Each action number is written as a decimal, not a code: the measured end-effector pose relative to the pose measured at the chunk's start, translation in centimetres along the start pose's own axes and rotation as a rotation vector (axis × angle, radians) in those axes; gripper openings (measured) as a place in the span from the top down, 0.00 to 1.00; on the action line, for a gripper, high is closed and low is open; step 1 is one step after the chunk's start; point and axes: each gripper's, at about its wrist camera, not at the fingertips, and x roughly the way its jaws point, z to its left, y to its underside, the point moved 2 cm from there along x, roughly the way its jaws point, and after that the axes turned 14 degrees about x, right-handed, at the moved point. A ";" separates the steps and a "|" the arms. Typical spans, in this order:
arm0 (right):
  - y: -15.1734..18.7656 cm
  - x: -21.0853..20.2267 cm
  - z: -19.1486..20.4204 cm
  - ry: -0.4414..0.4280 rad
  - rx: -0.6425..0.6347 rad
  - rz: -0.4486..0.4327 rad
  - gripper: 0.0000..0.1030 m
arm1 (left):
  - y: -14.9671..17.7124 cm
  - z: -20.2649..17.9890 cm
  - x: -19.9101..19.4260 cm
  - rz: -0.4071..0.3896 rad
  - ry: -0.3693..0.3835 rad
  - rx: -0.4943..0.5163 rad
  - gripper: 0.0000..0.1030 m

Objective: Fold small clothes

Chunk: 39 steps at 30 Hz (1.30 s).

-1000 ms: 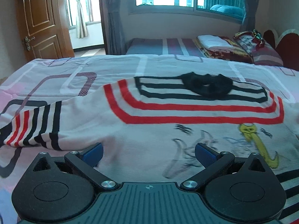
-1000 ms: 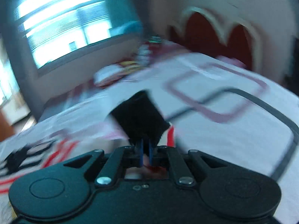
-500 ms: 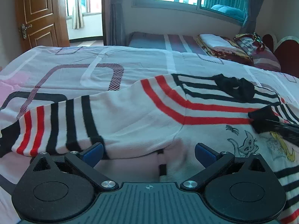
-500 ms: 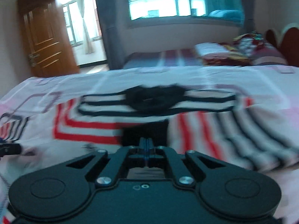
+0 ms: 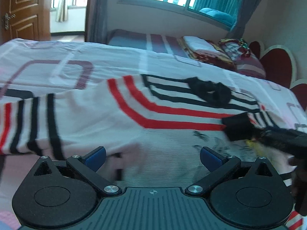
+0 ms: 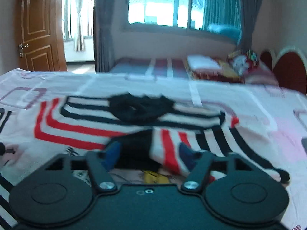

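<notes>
A small white sweater [image 5: 119, 118] with red and black stripes and a black collar [image 5: 209, 91] lies flat on the bed. Its left sleeve [image 5: 25, 122] stretches out to the left. My left gripper [image 5: 152, 158] hovers open over the sweater's lower body, nothing between its blue pads. In the right wrist view the right sleeve [image 6: 191, 145] is folded in over the chest, its black cuff [image 6: 134, 145] between the fingers. My right gripper [image 6: 149, 153] is opening and its pads stand apart from the cuff. The right gripper [image 5: 278, 136] also shows at the right edge of the left wrist view.
The bed's pink-and-white patterned cover [image 5: 57, 57] surrounds the sweater. Behind it stands a second bed with folded blankets [image 6: 207, 65] and a red headboard [image 6: 287, 69]. A wooden door [image 6: 38, 32] is at the far left, a window [image 6: 168, 3] behind.
The right gripper carried the sleeve cuff across onto the sweater's chest, then its jaws parted and the cuff lies released. The left gripper drifted sideways over the sweater's lower body, still open.
</notes>
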 end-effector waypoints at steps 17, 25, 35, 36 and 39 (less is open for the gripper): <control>4.0 2.8 2.6 -0.123 -0.074 0.045 0.91 | -1.5 -3.2 2.2 0.022 0.124 -0.081 0.00; 5.7 0.3 1.7 -0.160 -0.181 0.026 0.81 | -2.1 -5.9 3.6 0.029 0.182 -0.077 0.00; 2.1 -5.3 -10.0 -0.118 0.279 -0.012 0.74 | -3.7 -9.8 8.6 0.048 0.195 -0.030 0.00; 2.2 -5.3 -11.5 -0.118 0.340 -0.001 0.71 | -3.8 -9.9 9.1 0.056 0.195 -0.019 0.00; 2.8 -4.7 -15.8 -0.133 0.538 0.034 0.68 | -4.2 -9.8 9.9 0.053 0.204 -0.009 0.00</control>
